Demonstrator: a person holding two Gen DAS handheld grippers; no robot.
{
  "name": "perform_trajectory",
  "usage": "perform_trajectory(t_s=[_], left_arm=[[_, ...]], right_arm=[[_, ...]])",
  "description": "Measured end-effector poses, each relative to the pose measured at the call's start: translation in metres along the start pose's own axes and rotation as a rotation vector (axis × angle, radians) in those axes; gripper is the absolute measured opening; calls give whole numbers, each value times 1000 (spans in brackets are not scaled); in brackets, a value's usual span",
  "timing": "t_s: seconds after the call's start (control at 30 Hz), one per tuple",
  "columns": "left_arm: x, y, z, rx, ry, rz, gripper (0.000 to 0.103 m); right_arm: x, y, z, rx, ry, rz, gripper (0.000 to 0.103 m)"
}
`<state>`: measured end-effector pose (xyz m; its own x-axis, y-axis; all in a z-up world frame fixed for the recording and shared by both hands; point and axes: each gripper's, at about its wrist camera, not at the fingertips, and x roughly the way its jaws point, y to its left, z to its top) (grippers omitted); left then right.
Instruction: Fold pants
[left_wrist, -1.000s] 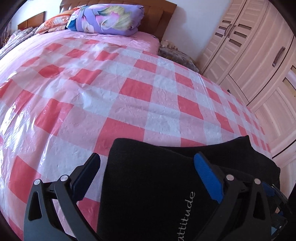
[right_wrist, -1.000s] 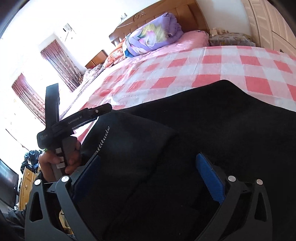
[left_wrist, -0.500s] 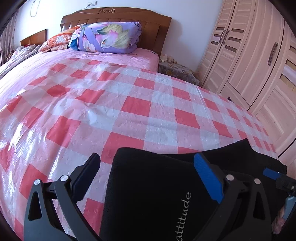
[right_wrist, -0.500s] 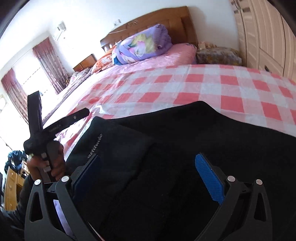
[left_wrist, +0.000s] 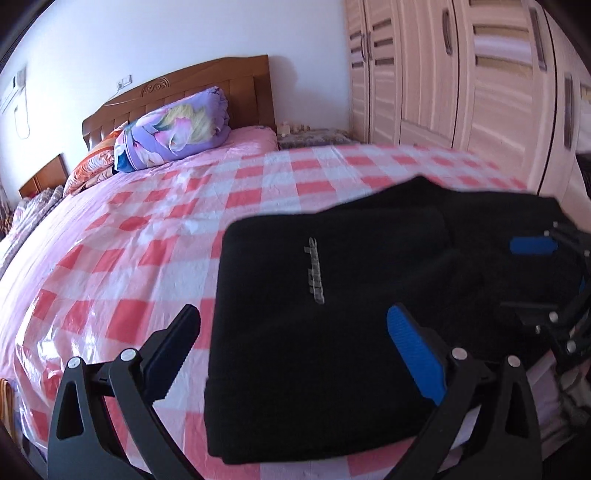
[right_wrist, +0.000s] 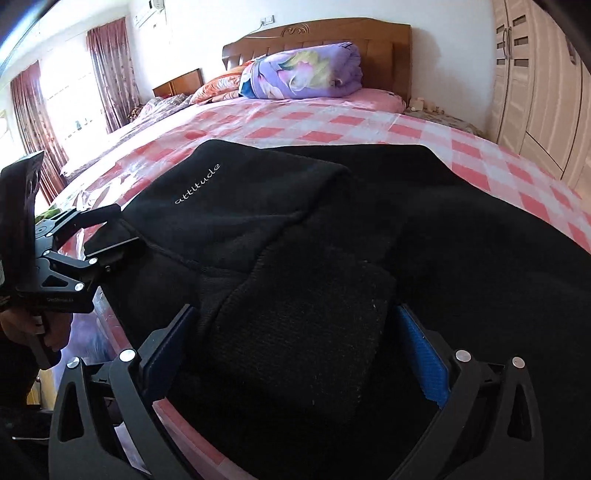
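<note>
Black pants (left_wrist: 332, 258) with "attitude" lettering lie folded on the pink checked bed sheet (left_wrist: 147, 229), near its front edge. My left gripper (left_wrist: 295, 343) is open; the left edge of the pants sits between its fingers. In the right wrist view the pants (right_wrist: 443, 221) fill the foreground, and a thick folded flap (right_wrist: 306, 314) lies between the wide-spread fingers of my open right gripper (right_wrist: 295, 350). The left gripper (right_wrist: 107, 232) shows at the pants' left corner, held by a hand (right_wrist: 22, 328). The right gripper (left_wrist: 535, 273) appears at the far right over the pants.
A rolled purple floral quilt (left_wrist: 173, 129) rests against the wooden headboard (right_wrist: 369, 37) at the far end. A tall pale wardrobe (left_wrist: 461, 92) stands close along the bed's right side. Red curtains (right_wrist: 107, 74) hang at the left.
The left wrist view has swung right and pulled back, so more of the folded pants shows. The right gripper has dropped closer, with a pants fold now between its fingers.
</note>
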<state>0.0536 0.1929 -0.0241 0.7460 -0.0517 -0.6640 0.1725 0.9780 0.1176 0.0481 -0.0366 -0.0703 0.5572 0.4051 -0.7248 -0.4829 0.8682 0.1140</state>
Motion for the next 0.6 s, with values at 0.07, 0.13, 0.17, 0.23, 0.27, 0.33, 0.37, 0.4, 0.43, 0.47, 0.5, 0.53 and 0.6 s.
perform_trajectory(t_s=[0.07,0.13,0.17,0.23,0.27,0.33,0.37,0.4,0.43,0.47,0.5,0.53,0.6], left_arm=[[11,4,-18,-24,14,-19,102],[9,14,-25,-80,-9,-64,102],[9,13,-24,-76,-5,-60,102],[7,8,-18,-55,14,-28,102],[3,4,-16,-44,15,-7,102],[-5,-5,-13,2,0,16,101],[-4,-9,-14,22,6,37,101],[-2,-11,-15,30,14,48,102],[0,-9,-15,8,19,40,102],[1,-6,-13,-21,42,28,101],[2,-4,-9,-41,71,25,101],[-1,-5,-2,-41,81,38,101],[-17,-13,12,-9,18,53,101]], right_arm=[[-3,3,4,0,19,-18,99],[-13,11,9,-16,-10,-43,99],[-18,13,8,-34,-31,-44,99],[-18,15,2,-57,-20,-23,99],[-11,12,-4,-50,18,-9,99],[-14,4,-13,-28,1,37,99],[-17,0,-15,-21,17,28,99],[-20,-5,-16,-4,44,23,99],[-29,-14,-19,19,32,24,99],[-42,-25,-22,49,-8,11,99],[-50,-33,-26,75,-30,-2,99],[-61,-49,-30,124,-55,-34,99],[-79,-78,-40,219,-91,-121,99]])
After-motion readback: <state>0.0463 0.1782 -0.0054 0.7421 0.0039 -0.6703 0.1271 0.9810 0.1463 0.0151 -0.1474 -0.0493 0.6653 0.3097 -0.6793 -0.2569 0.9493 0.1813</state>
